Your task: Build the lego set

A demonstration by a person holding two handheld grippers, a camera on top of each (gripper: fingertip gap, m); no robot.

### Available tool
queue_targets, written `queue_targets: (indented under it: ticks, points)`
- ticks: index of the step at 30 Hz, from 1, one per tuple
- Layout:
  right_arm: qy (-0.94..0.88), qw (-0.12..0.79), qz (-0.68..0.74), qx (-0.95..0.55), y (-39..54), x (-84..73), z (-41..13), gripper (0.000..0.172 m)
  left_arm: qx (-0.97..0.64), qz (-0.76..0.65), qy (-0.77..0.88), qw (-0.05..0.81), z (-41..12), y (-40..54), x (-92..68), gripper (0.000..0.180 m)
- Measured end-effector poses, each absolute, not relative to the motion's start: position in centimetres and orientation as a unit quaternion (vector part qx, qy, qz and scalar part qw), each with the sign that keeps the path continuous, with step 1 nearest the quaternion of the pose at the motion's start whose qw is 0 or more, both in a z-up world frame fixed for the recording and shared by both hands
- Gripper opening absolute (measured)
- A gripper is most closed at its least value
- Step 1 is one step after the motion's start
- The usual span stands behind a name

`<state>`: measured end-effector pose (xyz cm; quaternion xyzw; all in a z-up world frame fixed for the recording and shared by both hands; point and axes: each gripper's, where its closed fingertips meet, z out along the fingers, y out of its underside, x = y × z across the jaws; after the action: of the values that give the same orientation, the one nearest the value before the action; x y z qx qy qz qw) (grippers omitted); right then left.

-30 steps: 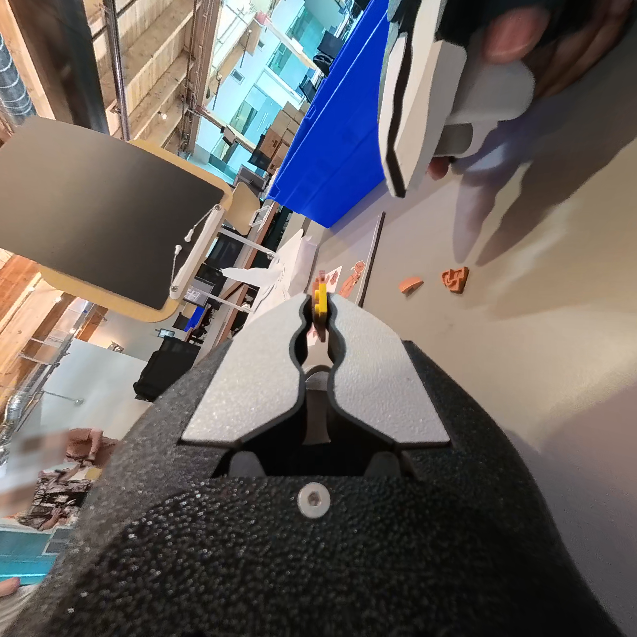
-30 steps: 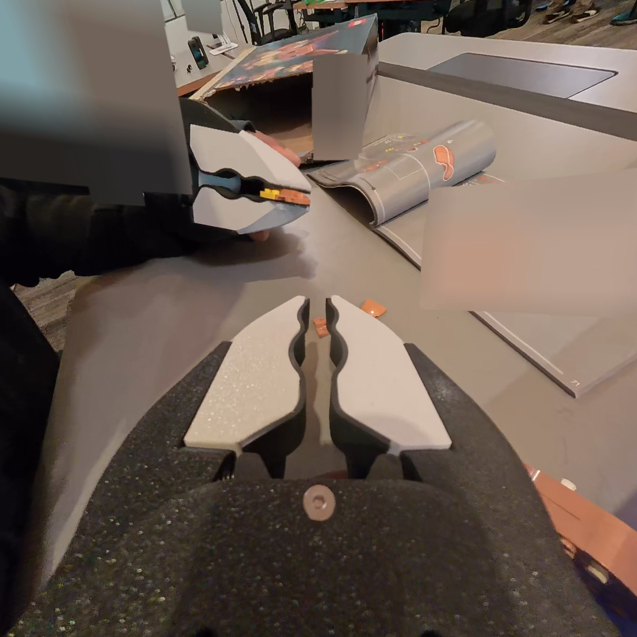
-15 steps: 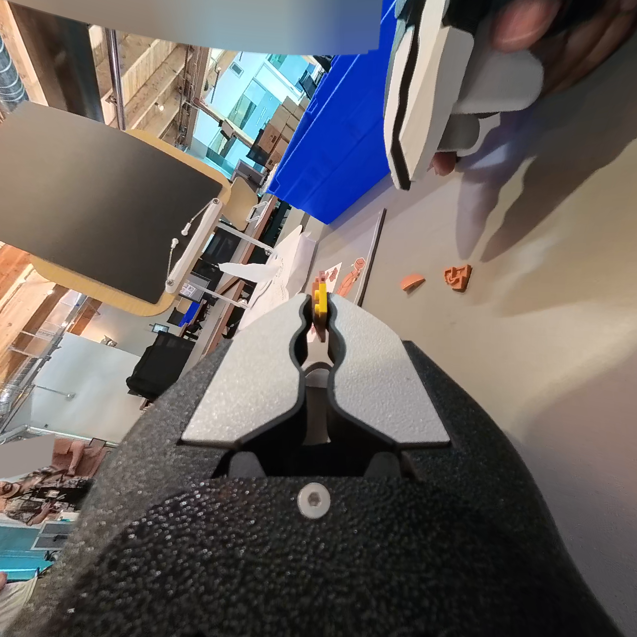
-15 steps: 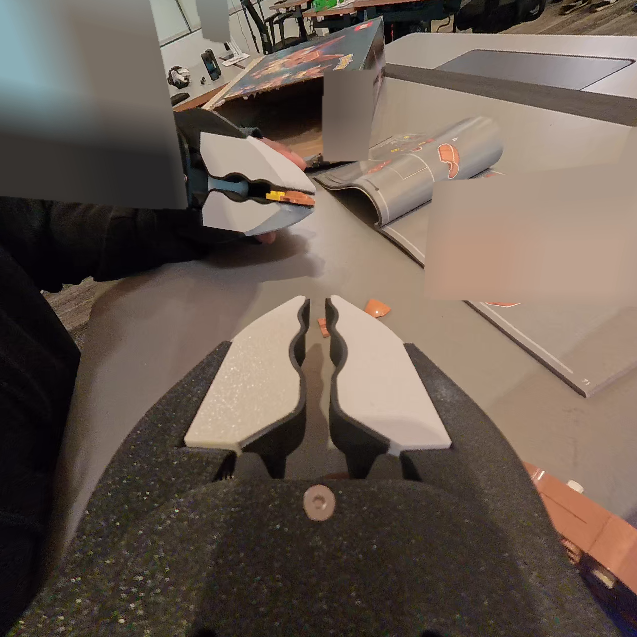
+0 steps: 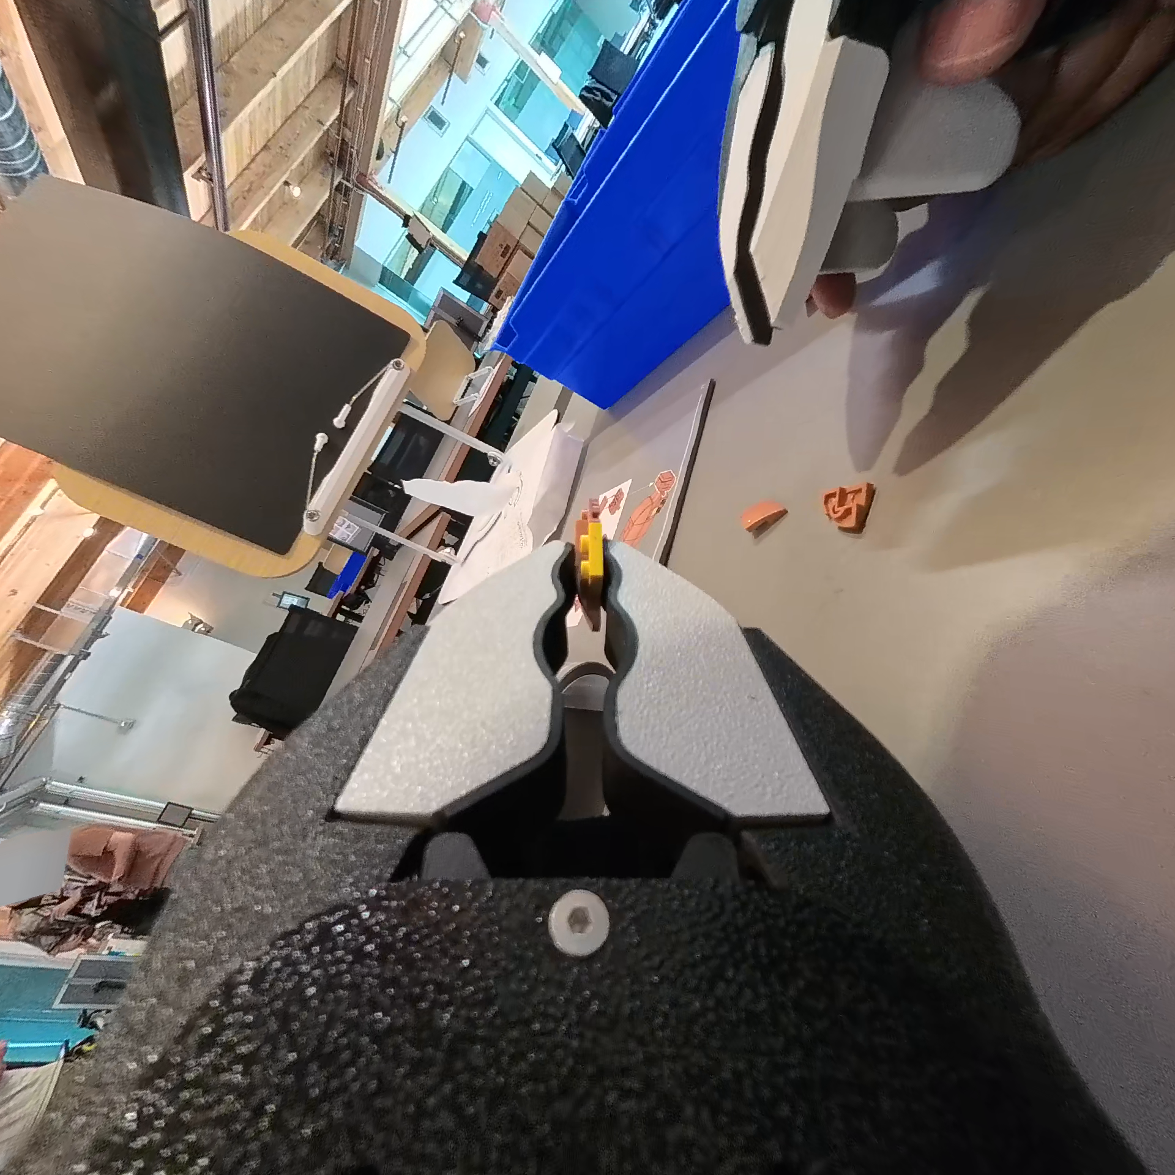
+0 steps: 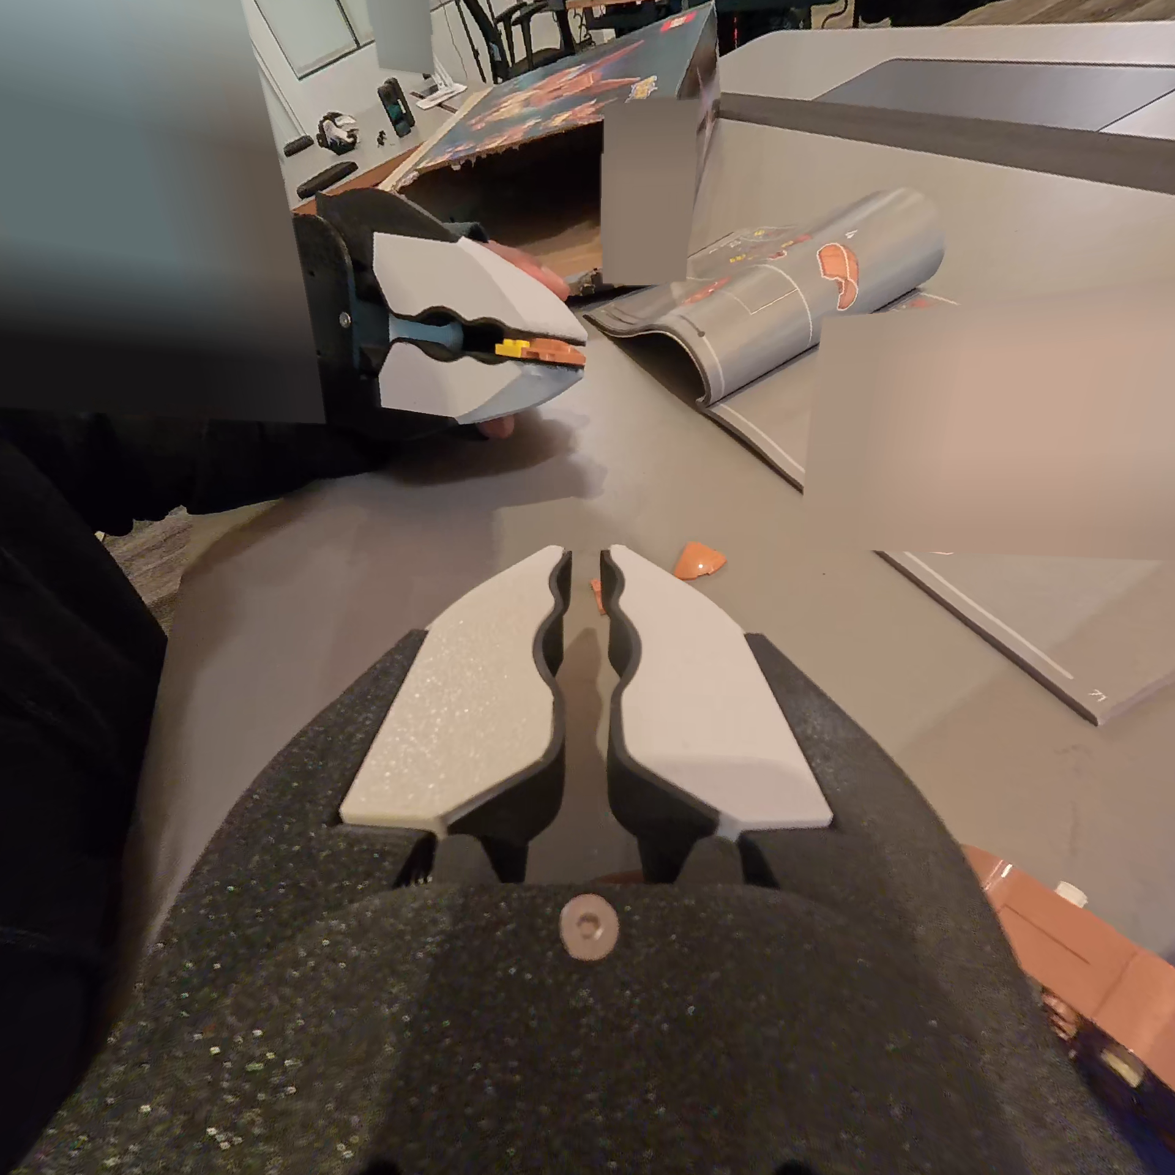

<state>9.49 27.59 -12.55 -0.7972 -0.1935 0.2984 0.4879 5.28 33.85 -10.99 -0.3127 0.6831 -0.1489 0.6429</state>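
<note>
Brick stack (image 5: 590, 566) clamped lengthwise in left hand-held gripper (image 5: 588, 563)

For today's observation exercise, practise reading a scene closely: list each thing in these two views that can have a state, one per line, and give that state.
Left gripper: shut on a yellow-and-brown brick assembly, held off the table.
Right gripper: open, nothing between the pads.
Instruction booklet: open, pages curled over.
Cardboard box: open, lying on its side.
Curved orange piece: loose on the table.
Ribbed orange piece: loose on the table.
</note>
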Motion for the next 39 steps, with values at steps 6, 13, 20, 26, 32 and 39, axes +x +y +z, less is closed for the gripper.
queue_targets:
  ticks: [6,13,20,26,32,39]
  points:
    - [-0.192,0.485,0.301,-0.799,27.6,9.5,-12.6,0.008,-0.311,-0.144,0.687,0.641,-11.2,33.9,5.3,0.006]
    - [-0.19,0.481,0.304,-0.8,27.5,9.6,-12.7,0.008,-0.308,-0.133,0.691,0.64,-11.5,34.0,5.3,0.006]
    - [-0.184,0.474,0.301,-0.807,27.7,9.7,-13.0,0.009,-0.282,-0.1,0.713,0.634,-12.3,33.6,5.5,0.006]
    - [-0.158,0.465,0.269,-0.829,28.6,10.3,-13.8,0.01,-0.229,-0.05,0.739,0.632,-13.0,32.7,5.7,0.006]
    - [-0.15,0.451,0.167,-0.864,30.2,10.7,-15.0,0.015,-0.193,-0.023,0.75,0.632,-13.3,31.8,5.9,0.006]
    - [-0.155,0.4,0.134,-0.893,31.6,10.2,-16.8,0.015,-0.195,-0.029,0.742,0.64,-12.7,31.6,5.7,0.006]
